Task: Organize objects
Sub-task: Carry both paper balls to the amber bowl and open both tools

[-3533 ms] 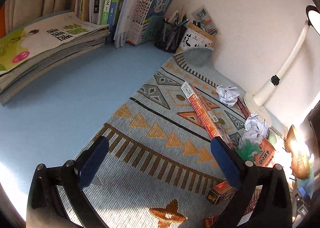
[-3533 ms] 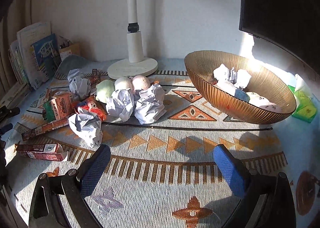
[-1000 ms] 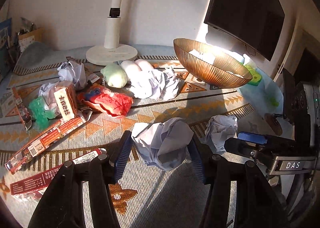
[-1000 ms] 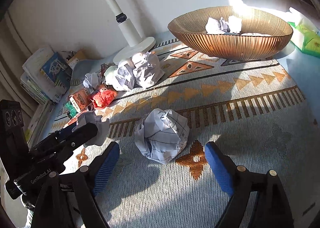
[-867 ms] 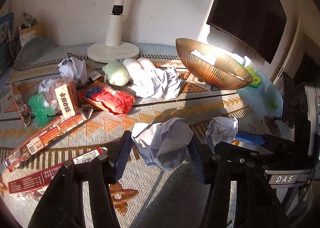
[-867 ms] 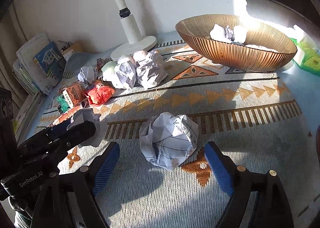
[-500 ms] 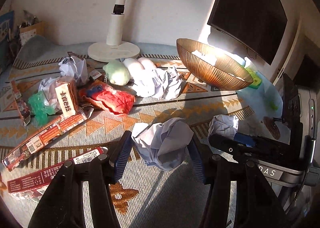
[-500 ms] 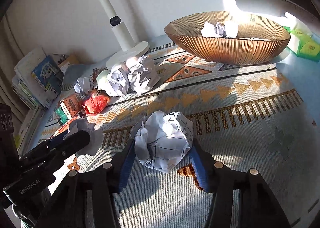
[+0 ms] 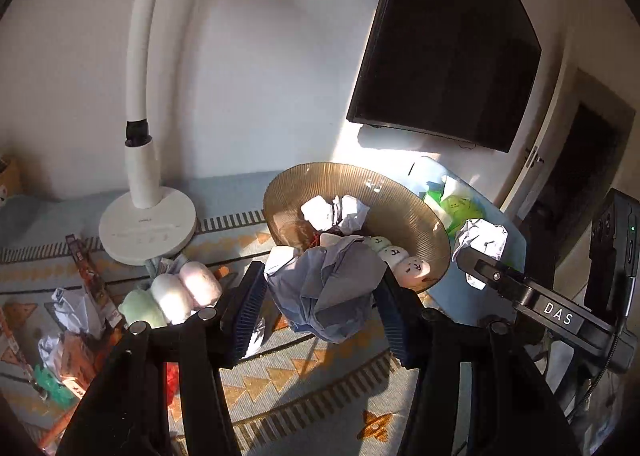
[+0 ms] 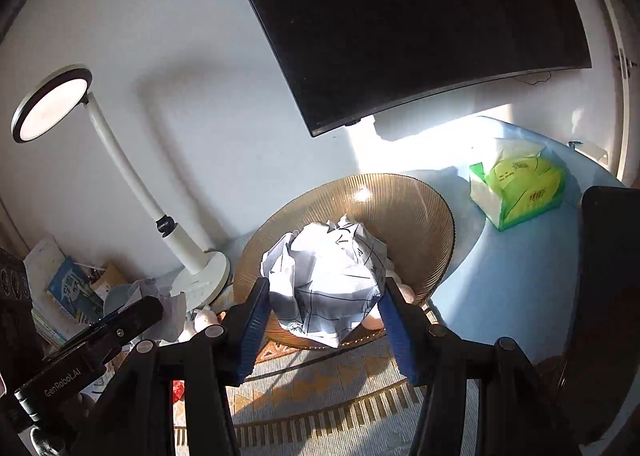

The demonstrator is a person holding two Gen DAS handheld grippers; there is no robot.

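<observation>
Both paper balls [image 9: 326, 288] [image 10: 326, 280] now above bowl [image 9: 420, 224]

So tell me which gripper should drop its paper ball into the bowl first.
Probably the right gripper: its gridded paper ball appears to hang over the amber bowl. The left gripper holds its grey paper ball nearer the bowl's near rim.

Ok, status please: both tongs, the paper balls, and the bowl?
Left tongs shut on grey paper ball. Right tongs shut on white lined paper ball. Both raised near amber bowl. Nothing blocking.
</observation>
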